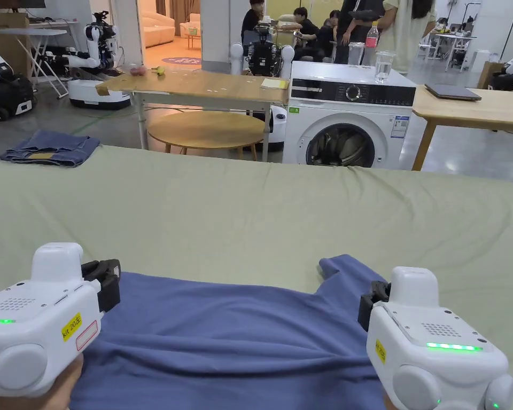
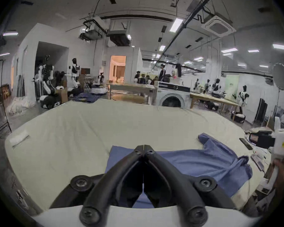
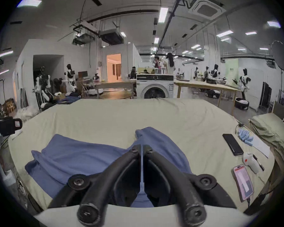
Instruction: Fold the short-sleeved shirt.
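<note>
The blue short-sleeved shirt lies rumpled on the near part of a bed covered with a pale green sheet, and everything below is placed against it. At the shirt's left edge the left claw hangs over the cloth; in the left gripper view its jaws meet tip to tip with nothing seen between them, so it is closed and empty. Far beyond the shirt's left corner, a folded denim garment sits at the bed's far edge. At the shirt's right side, near an upturned sleeve, the right claw has its jaws drawn nearly together; whether cloth is pinched between them I cannot tell. Right of the shirt, on the sheet, lie a dark phone, a small white bottle and a pink-cased phone.
</note>
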`<action>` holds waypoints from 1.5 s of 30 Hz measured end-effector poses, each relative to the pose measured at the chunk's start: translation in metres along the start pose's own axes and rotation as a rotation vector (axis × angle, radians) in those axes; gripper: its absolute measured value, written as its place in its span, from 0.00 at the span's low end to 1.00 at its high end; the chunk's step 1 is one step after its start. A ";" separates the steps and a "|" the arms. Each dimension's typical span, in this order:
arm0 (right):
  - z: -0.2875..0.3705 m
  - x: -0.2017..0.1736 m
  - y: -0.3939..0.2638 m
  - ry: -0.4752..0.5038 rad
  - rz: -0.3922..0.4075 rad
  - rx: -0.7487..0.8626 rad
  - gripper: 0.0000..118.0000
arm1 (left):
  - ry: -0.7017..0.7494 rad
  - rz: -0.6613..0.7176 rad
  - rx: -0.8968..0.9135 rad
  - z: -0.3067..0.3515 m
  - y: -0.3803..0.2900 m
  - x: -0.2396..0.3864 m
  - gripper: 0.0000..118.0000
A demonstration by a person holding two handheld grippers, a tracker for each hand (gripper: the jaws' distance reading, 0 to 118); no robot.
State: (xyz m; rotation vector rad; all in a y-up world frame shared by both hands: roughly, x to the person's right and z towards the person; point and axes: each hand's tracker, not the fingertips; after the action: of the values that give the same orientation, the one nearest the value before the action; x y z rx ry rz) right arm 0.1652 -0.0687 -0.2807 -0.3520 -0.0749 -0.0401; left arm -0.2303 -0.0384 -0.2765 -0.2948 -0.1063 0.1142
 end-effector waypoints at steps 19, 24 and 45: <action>-0.050 -0.004 -0.002 0.049 0.034 -0.100 0.00 | 0.041 -0.014 -0.428 -0.175 0.065 -0.068 0.00; -0.063 0.007 -0.003 0.038 0.033 -0.144 0.00 | 0.038 0.033 -0.612 -0.233 0.070 -0.085 0.00; -0.094 0.024 -0.018 0.010 0.059 -0.271 0.00 | 0.082 -0.136 -0.869 -0.312 0.009 -0.075 0.23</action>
State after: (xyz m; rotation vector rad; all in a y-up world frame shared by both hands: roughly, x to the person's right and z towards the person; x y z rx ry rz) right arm 0.1948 -0.1190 -0.3604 -0.6250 -0.0491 0.0063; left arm -0.2673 -0.1275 -0.5821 -1.1566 -0.0894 -0.0877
